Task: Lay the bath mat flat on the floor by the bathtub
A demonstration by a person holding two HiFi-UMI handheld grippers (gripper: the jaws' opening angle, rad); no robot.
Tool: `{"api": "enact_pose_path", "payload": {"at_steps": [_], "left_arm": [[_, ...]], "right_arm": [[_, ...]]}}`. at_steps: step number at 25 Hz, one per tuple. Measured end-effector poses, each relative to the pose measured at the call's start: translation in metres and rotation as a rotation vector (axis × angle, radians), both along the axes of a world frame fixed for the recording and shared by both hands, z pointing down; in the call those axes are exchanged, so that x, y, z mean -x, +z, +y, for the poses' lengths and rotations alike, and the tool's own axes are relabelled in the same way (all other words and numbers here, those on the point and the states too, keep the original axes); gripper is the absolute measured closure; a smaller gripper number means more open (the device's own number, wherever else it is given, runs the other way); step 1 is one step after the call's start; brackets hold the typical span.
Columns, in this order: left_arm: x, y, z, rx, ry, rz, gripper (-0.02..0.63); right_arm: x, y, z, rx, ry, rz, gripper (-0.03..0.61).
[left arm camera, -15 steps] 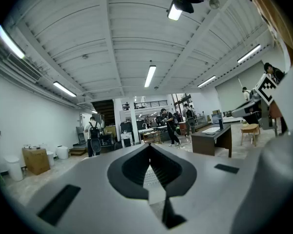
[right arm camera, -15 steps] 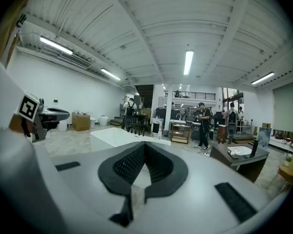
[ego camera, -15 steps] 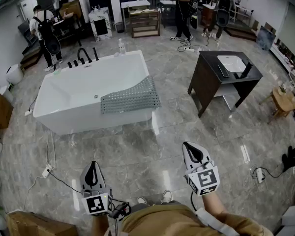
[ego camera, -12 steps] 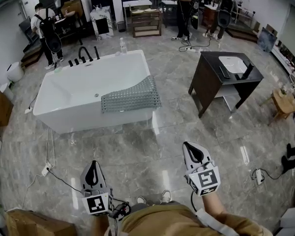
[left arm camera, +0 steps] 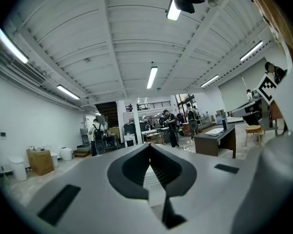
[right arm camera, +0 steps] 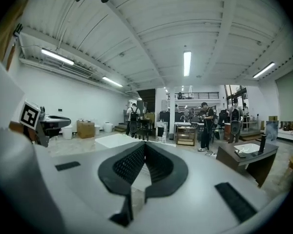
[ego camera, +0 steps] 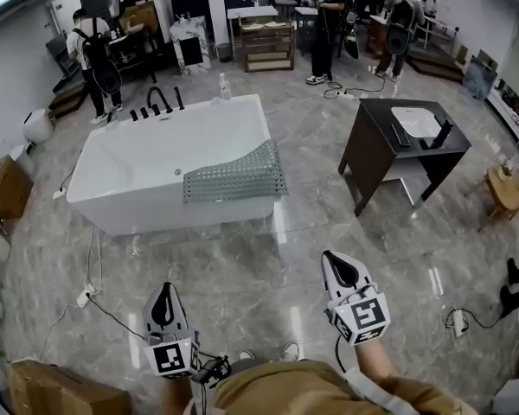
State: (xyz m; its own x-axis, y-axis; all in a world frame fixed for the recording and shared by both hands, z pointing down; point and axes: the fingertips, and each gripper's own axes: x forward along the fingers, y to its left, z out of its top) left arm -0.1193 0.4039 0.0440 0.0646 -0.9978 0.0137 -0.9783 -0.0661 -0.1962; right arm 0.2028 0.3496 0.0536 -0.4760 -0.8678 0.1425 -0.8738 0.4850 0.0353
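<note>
Your left tool (ego camera: 164, 294) and right tool (ego camera: 333, 262) are closed on nothing. This looks like the approach step. Next, walk to the mat (ego camera: 233, 177) on the far tub (ego camera: 138, 167) and open both.

Grey marble floor (ego camera: 242, 266), dark vanity cabinet (ego camera: 372, 162), white ceiling (right arm camera: 136, 43), strip lights (right arm camera: 187, 63)

Bath mat (ego camera: 233, 178) over bathtub (ego camera: 143, 214) rim
</note>
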Motion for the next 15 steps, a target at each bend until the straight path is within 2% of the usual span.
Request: {"api": "enact_pose_path", "payload": {"at_steps": [8,11,15], "left_arm": [[-0.041,0.003,0.007,0.000,-0.035,-0.033,0.609],[-0.041,0.007,0.012,0.016,-0.064,-0.047,0.609],[-0.033,0.014,0.011,0.020,-0.098,-0.016,0.609]], "right_arm": [[-0.027,0.026,-0.004,0.021,-0.058,0.019,0.575],[-0.030,0.032,-0.009,0.031,-0.082,0.015,0.575],[-0.028,0.029,-0.016,0.019,-0.103,0.015,0.575]]}}
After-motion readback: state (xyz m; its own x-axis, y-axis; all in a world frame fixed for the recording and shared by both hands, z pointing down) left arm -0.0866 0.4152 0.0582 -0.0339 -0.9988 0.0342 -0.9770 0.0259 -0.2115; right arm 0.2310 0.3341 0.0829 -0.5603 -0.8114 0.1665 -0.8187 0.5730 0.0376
